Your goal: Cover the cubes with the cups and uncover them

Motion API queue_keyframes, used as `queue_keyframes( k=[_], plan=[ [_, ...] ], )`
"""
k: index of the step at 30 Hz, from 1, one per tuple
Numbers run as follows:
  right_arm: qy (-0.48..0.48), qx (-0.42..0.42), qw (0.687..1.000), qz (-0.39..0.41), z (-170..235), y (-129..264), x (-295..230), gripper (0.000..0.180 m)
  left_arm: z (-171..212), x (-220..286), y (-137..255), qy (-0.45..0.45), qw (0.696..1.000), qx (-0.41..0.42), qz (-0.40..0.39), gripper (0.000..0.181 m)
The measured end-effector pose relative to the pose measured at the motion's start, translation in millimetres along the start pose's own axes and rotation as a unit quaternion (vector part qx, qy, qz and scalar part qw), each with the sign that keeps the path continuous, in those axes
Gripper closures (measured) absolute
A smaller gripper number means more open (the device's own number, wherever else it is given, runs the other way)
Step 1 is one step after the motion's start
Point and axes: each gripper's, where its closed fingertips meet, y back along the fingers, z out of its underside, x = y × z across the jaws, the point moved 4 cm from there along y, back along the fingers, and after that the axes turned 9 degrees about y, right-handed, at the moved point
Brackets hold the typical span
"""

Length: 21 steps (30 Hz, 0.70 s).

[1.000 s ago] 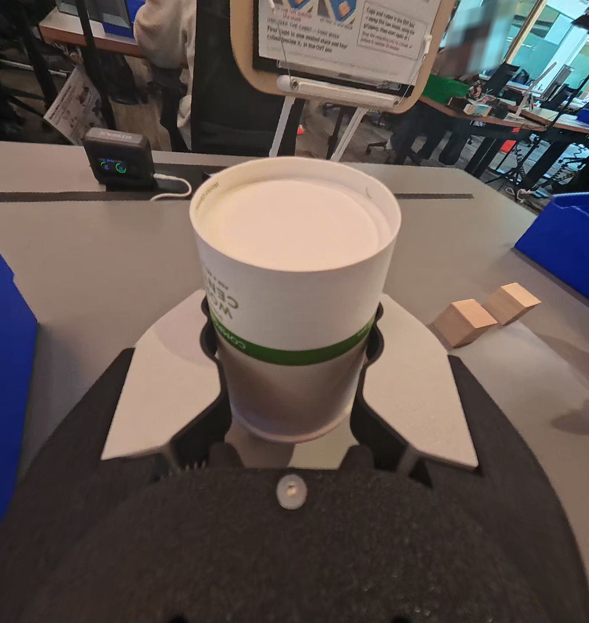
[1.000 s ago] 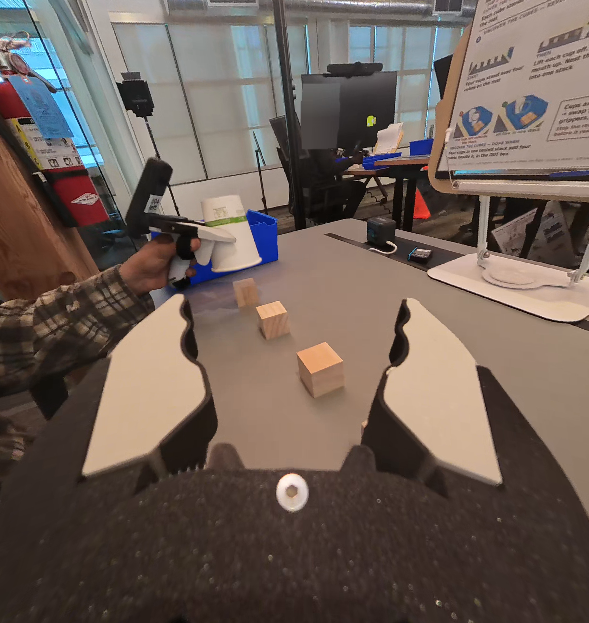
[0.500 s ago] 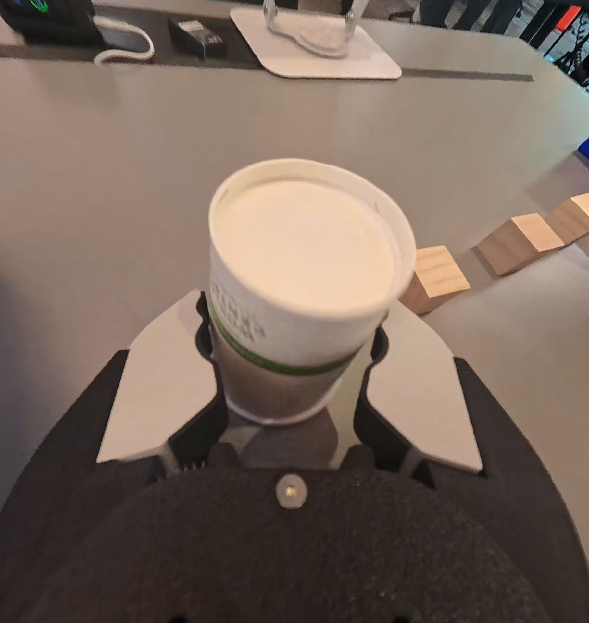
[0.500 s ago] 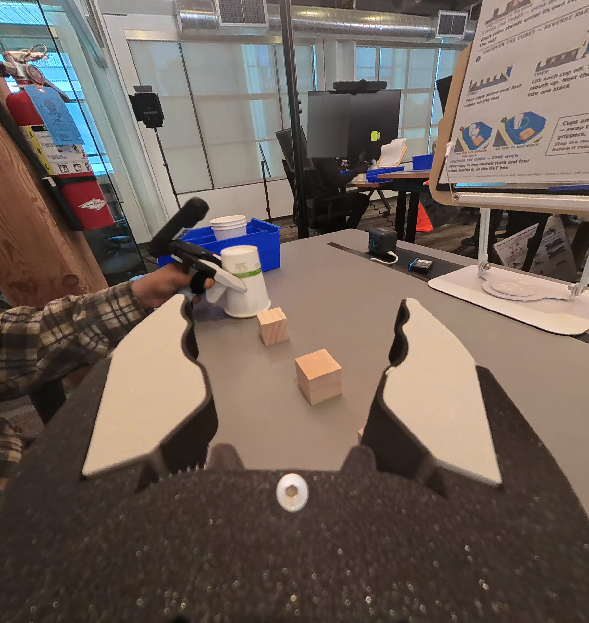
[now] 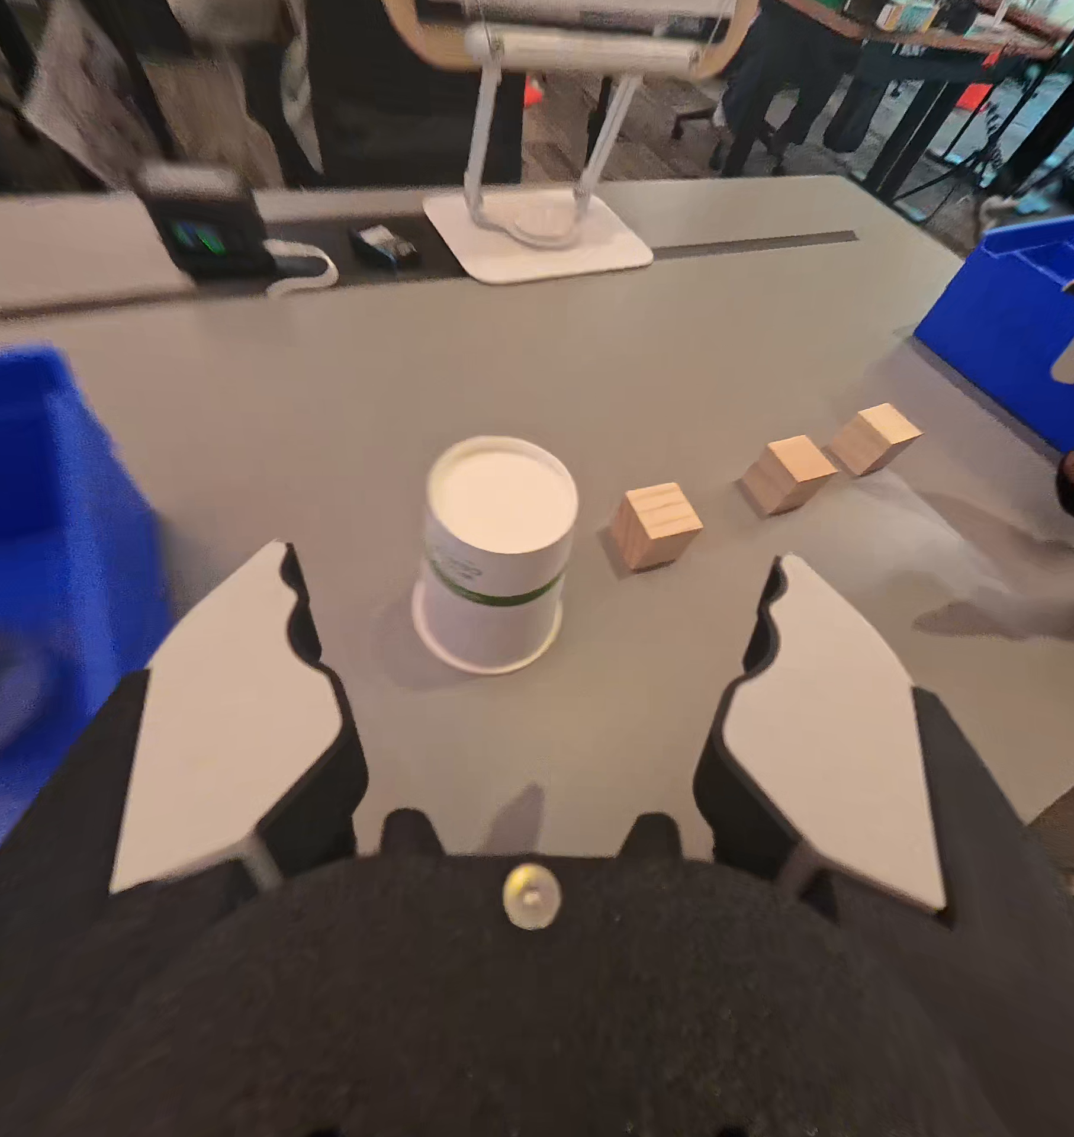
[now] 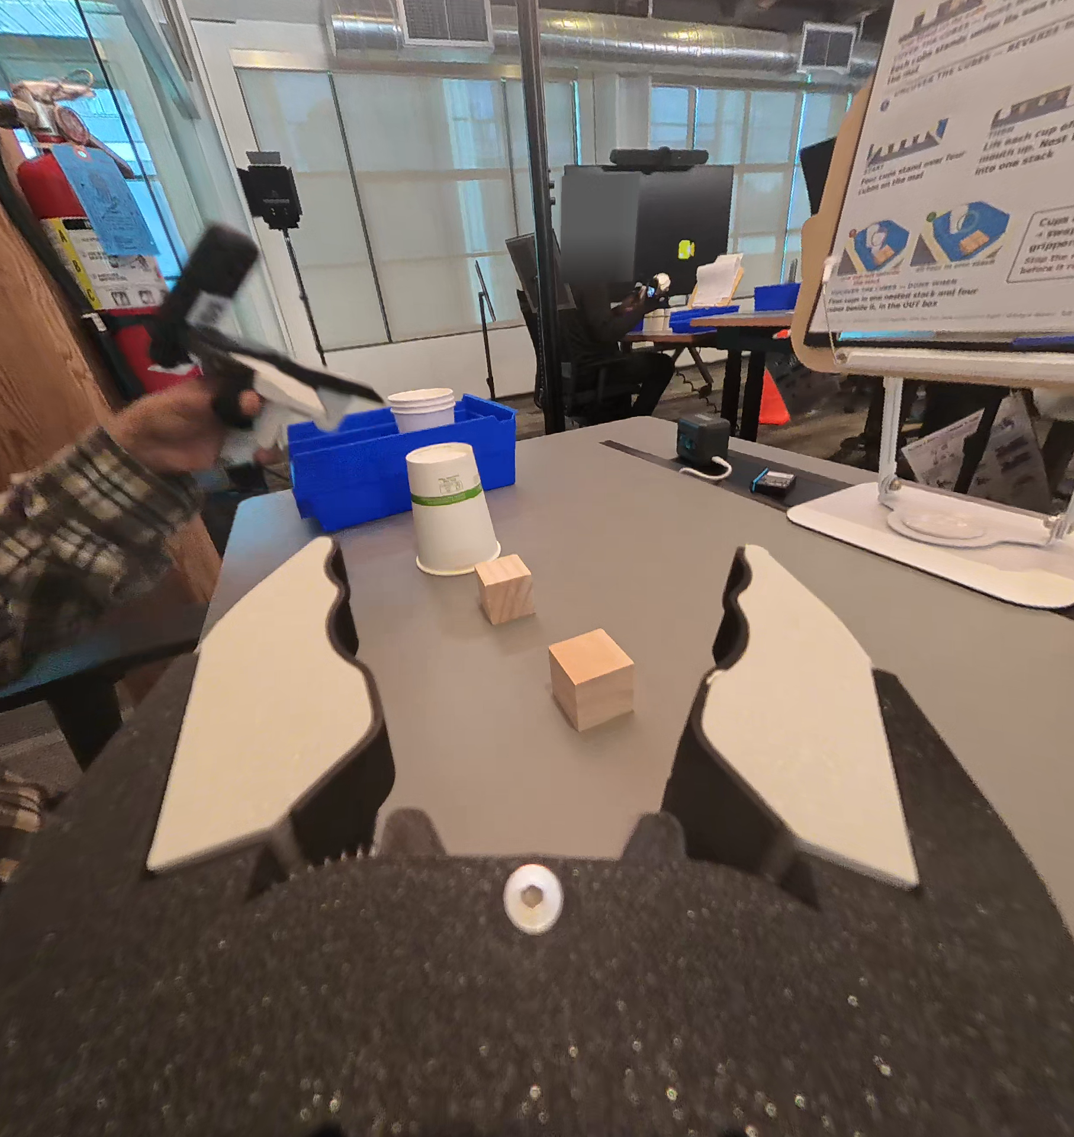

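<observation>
A white paper cup (image 5: pixel 497 554) with a green band stands upside down on the grey table (image 5: pixel 461 369). My left gripper (image 5: pixel 531 554) is open and drawn back from the cup, with both fingers clear of it. Three wooden cubes (image 5: pixel 656 526) (image 5: pixel 787 474) (image 5: pixel 876 438) stand in a row to the cup's right. In the right wrist view the same cup (image 6: pixel 451 510) stands beyond two cubes (image 6: pixel 505 587) (image 6: pixel 591 677). My right gripper (image 6: pixel 536 546) is open and empty above the near cube. The left gripper (image 6: pixel 313 394) hangs raised to the left of the cup.
A blue bin (image 6: pixel 362 467) behind the cup holds a stack of white cups (image 6: pixel 422 409). Another blue bin (image 5: pixel 1014 332) stands at the table's right end. An instruction board on a white stand (image 5: pixel 534 234) and a small black device (image 5: pixel 208 234) with a cable stand at the back.
My left gripper lowered the upside-down cup over the end cube of the row, opened, let it go and pulled back and up. The right gripper stayed open and barely moved.
</observation>
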Motion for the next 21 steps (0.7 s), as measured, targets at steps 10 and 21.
queue_keyframes(
  k=[10,21],
  plan=[
    [0.007,-0.008,1.000,-0.018,-5.1,-1.0,-15.0,0.066,-83.0,-108.0,78.6,-0.165,0.968,-0.187,-0.002,0.122],
    [0.029,-0.020,0.999,-0.039,-13.3,0.0,-36.1,0.067,-56.9,-184.9,26.3,-0.202,0.890,-0.400,-0.082,0.148]
  ],
)
